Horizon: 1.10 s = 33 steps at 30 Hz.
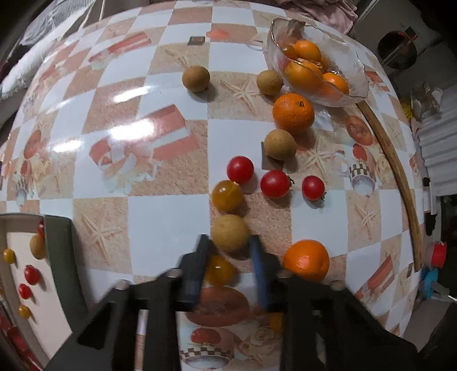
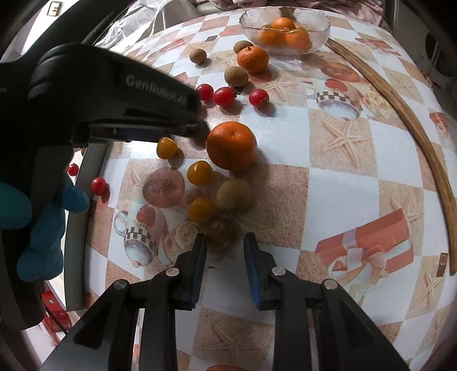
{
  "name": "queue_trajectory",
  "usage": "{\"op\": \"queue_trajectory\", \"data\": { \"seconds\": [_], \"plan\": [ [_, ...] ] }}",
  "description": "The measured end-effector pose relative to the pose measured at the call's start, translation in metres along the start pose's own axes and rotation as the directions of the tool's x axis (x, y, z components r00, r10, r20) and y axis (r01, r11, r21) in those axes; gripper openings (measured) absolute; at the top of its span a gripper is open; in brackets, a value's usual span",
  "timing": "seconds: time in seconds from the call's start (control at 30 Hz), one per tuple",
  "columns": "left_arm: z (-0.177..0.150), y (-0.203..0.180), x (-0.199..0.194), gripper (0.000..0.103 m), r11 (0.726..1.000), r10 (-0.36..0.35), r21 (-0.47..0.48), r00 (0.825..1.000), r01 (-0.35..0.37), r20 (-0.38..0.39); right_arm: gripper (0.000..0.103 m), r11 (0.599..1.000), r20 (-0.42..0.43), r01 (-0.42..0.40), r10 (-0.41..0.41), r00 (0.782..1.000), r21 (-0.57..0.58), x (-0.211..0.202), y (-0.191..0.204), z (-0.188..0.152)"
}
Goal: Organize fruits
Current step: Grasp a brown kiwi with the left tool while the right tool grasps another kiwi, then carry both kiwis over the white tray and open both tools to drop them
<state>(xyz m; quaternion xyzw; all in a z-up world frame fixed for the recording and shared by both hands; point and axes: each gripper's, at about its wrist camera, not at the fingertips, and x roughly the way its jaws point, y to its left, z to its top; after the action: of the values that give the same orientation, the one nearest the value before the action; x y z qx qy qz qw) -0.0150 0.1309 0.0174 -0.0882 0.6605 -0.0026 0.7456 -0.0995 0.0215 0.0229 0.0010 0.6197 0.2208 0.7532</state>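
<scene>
Longan (image 1: pixel 230 232) being clamped between the fingertips of the left gripper (image 1: pixel 229 242), which is being held just left of the large orange (image 1: pixel 307 259). A yellow tomato (image 1: pixel 220 269) is being overhung by the narrowed jaws. Darker longan (image 2: pixel 222 231) being pinched at the tips of the right gripper (image 2: pixel 225 238), jaws drawn close upon it, nearer the camera than the large orange. A glass bowl (image 2: pixel 321 34) of oranges is being viewed well beyond that orange.

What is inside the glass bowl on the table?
The glass bowl holds several oranges and one small darker fruit. Anything beneath the oranges is covered.
</scene>
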Motion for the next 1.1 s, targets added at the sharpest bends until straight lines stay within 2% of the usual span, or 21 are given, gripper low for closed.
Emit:
{"op": "queue_trajectory", "data": {
  "seconds": [0.23,0.43,0.7,1.1],
  "plan": [
    [-0.012,0.013,-0.016,0.028,0.997,-0.071,-0.006,0.995,0.071,0.070,0.027,1.000,0.003,-0.020,0.020,1.000,0.020,-0.008,-0.009,-0.006],
    [-0.030,0.019,-0.028,0.027,0.998,-0.056,0.034,0.995,0.054,0.087,0.027,0.998,0.007,-0.039,0.039,0.999,0.041,-0.018,-0.022,-0.005],
    [-0.053,0.034,-0.049,0.027,0.997,-0.063,0.058,0.992,0.057,0.112,0.027,0.999,0.011,-0.033,0.032,0.999,0.040,-0.030,-0.017,-0.007],
    [-0.077,0.055,-0.060,0.027,0.998,-0.056,0.034,0.992,0.053,0.113,0.029,1.000,-0.031,0.020,-0.021,0.999,-0.017,0.000,0.003,0.003]
  ]
}}
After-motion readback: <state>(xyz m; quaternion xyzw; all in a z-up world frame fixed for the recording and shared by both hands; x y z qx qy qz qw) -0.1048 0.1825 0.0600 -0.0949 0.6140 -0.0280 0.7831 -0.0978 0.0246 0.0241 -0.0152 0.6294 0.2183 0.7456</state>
